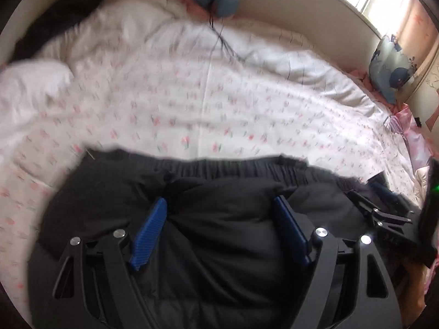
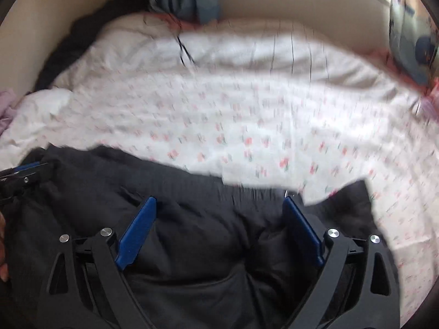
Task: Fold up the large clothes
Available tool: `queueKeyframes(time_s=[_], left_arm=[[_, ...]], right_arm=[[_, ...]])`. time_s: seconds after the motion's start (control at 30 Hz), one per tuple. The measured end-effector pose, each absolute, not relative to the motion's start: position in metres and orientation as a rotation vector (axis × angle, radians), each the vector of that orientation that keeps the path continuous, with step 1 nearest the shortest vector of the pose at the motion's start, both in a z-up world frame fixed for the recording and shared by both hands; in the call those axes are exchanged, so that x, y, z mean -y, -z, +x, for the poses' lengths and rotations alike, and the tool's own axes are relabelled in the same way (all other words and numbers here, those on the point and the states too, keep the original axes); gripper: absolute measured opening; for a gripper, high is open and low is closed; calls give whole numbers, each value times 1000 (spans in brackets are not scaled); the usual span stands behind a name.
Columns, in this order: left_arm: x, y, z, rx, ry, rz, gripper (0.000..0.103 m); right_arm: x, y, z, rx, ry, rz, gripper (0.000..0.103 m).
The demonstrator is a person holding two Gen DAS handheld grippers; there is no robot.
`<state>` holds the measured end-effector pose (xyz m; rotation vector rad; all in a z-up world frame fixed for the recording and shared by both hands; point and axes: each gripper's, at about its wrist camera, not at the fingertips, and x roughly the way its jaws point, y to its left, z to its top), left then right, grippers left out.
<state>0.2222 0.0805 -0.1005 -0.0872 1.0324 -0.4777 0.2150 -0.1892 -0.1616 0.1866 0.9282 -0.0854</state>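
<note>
On the bed [image 1: 208, 101], a black garment [image 1: 219, 246] lies bunched at the near edge of a white quilt with small pink flowers. Both tongs reach forward over it, spread wide: left tongs [image 1: 222, 208] and right tongs [image 2: 219, 208] each have dark fabric bulging between their 2 blue pads, unpinched. Blue patterned pillows [image 1: 389, 68] lean against the cream wall beside a bright window.

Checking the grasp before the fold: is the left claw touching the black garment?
Touching. In the left wrist view the black garment bulges between the left claw's blue pads, pressing against both of them.
</note>
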Motion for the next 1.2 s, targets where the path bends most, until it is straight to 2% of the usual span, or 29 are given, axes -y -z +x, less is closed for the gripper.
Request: queueKeyframes(time_s=[0.13, 0.33, 0.4, 0.53, 0.7, 0.87, 0.93, 1.0, 1.03, 1.2], left_arm=[[-77, 109, 221, -1038, 470, -73, 78], [-118, 56, 193, -923, 471, -119, 78], [-129, 60, 192, -924, 441, -107, 78], [-137, 110, 205, -1010, 438, -161, 78], [-133, 100, 205, -1008, 405, -129, 78], [-175, 55, 156, -877, 429, -175, 78], [-188, 64, 145, -872, 413, -180, 78], [-192, 95, 146, -930, 398, -188, 78], [-191, 105, 146, -936, 404, -191, 78], [-193, 96, 136, -937, 377, -158, 78]], right_arm=[[199, 172, 217, -958, 62, 238, 89], [240, 118, 167, -815, 151, 236, 89], [266, 128, 158, -823, 238, 250, 89], [306, 191, 154, -900, 228, 457, 90], [297, 167, 147, -908, 221, 378, 90], [266, 109, 75, -727, 212, 257, 91], [263, 123, 60, -738, 235, 228, 94], [269, 164, 64, -825, 238, 233, 96], [275, 175, 63, -811, 196, 287, 96], [269, 144, 43, -806, 215, 299, 96]])
